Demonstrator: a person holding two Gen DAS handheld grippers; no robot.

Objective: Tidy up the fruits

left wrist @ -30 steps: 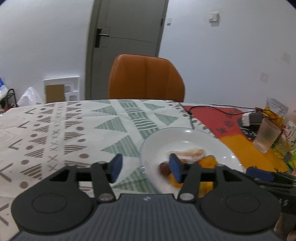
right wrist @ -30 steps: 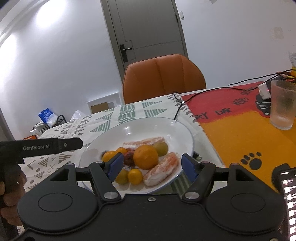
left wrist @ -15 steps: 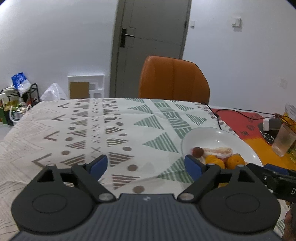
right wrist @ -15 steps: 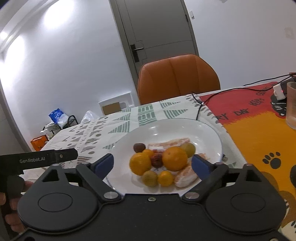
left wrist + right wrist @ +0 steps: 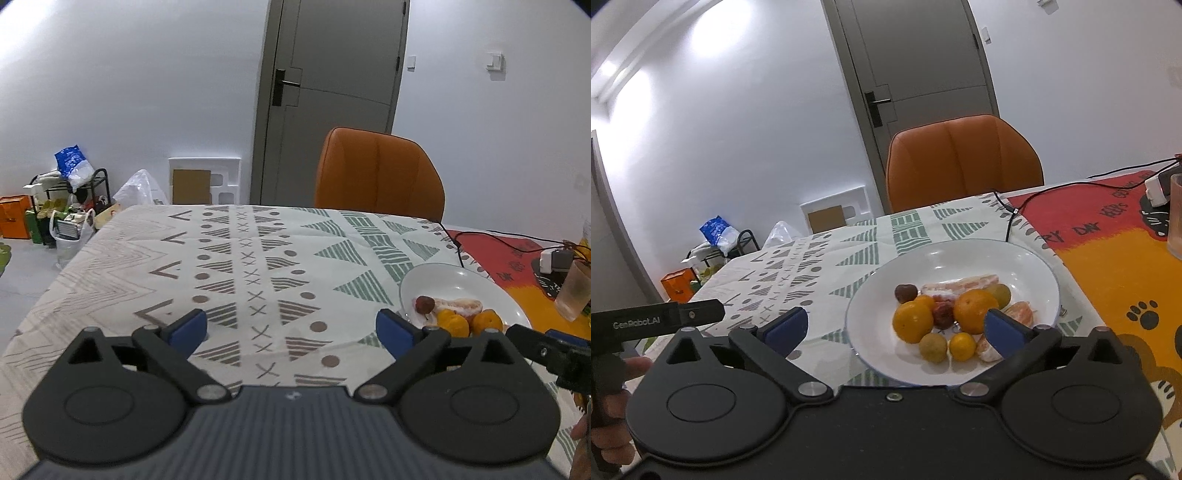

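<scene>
Having just been opening, both jaws stand released, fruits beyond them on plate.

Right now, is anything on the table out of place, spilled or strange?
Nothing is spilled or damaged. The fruits all lie inside the white plate. The only odd thing is a black cable that trails across the tablecloth and ends close to the plate's far rim.
</scene>
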